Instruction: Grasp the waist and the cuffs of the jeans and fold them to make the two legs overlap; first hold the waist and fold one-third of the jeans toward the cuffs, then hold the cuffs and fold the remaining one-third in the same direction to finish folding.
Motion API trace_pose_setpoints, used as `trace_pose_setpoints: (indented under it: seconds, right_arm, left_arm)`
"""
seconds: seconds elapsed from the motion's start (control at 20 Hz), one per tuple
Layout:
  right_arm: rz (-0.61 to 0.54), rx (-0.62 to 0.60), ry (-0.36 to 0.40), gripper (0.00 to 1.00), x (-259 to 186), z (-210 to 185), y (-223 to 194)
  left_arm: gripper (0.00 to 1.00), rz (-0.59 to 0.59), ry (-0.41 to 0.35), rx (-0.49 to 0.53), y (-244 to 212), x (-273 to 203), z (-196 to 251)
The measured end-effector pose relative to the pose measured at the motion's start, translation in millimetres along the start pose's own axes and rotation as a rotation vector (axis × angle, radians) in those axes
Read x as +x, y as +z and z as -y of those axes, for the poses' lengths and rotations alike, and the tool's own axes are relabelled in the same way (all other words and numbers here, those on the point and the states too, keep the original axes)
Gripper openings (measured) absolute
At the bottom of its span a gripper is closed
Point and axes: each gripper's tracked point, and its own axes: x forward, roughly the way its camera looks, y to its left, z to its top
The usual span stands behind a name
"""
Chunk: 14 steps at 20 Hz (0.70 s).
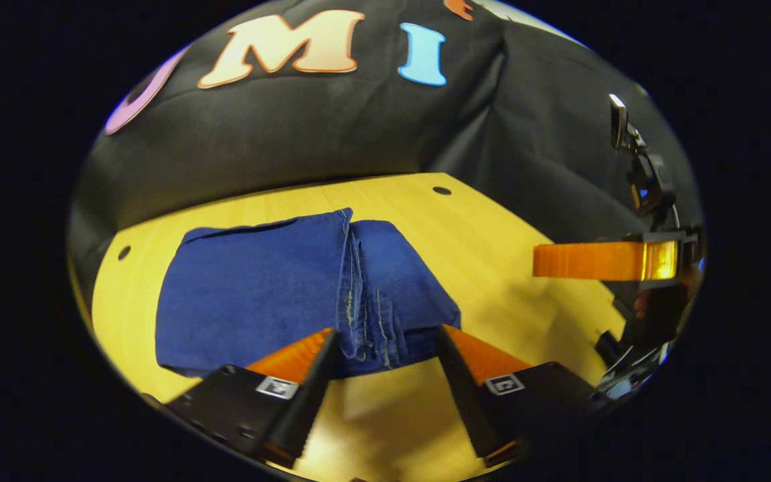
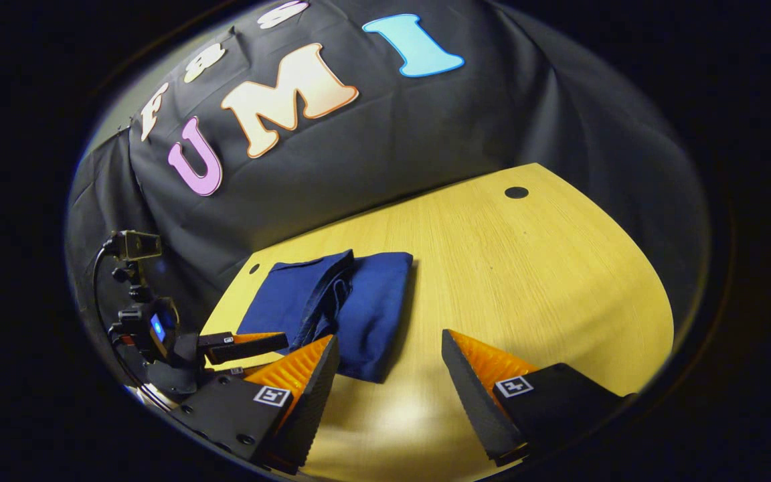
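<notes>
Dark blue jeans (image 1: pixel 278 288) lie folded into a compact stack on the wooden table (image 1: pixel 492 227), the stitched hem edges facing me. My left gripper (image 1: pixel 385 381) is open just in front of that near edge, holding nothing. The right gripper (image 1: pixel 603 260) reaches in from the right edge of the left gripper view, off the cloth. In the right gripper view the folded jeans (image 2: pixel 352 301) sit at the left, and my right gripper (image 2: pixel 389 391) stands open over bare table beside them. The left gripper (image 2: pixel 245 346) shows at lower left by the jeans.
The table (image 2: pixel 526 268) has small round holes (image 2: pixel 516 193) near its corners, another hole (image 1: pixel 442 191) at the back. Black cloth walls close in the far side. A camera mount (image 2: pixel 134 246) rises above the other gripper at the left.
</notes>
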Motion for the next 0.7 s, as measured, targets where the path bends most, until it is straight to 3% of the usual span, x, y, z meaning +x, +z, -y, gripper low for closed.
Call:
trace_pose_setpoints:
  seconds: [0.05, 0.1, 0.15, 0.2, 0.3, 0.35, 0.4, 0.55, 0.7]
  right_arm:
    - [0.02, -0.003, -0.009, 0.95, -3.7, -7.7, 3.1]
    - [0.036, -0.001, -0.017, 0.95, -7.0, -15.9, 5.3]
    - [0.051, 0.004, -0.02, 0.87, -10.8, -24.6, 6.8]
    - [0.067, 0.009, -0.021, 0.95, -14.4, -34.7, 8.8]
    - [0.102, 0.006, -0.032, 0.96, -22.1, -50.3, 13.4]
    - [0.111, 0.005, -0.031, 0.92, -26.0, -59.0, 14.1]
    - [0.119, -0.002, -0.035, 0.99, -28.4, -65.8, 15.5]
    - [0.143, -0.022, -0.042, 0.98, -38.7, -83.1, 19.0]
    - [0.161, -0.034, -0.05, 0.98, -46.0, -95.3, 19.2]
  left_arm:
    - [0.96, 0.024, 0.016, -0.015, 6.7, -7.4, -5.1]
    - [0.95, 0.044, 0.034, -0.027, 10.7, -15.8, -14.8]
    - [0.92, 0.051, 0.042, -0.038, 13.6, -23.5, -22.0]
    - [0.92, 0.056, 0.055, -0.043, 13.1, -28.6, -30.3]
    - [0.96, 0.063, 0.072, -0.039, 14.9, -40.1, -47.6]
    - [0.92, 0.073, 0.088, -0.033, 16.9, -46.8, -55.3]
    - [0.93, 0.081, 0.105, -0.029, 17.1, -54.1, -64.2]
    - [0.96, 0.103, 0.14, -0.042, 19.7, -66.1, -87.8]
    - [0.93, 0.129, 0.159, -0.065, 23.9, -79.1, -102.1]
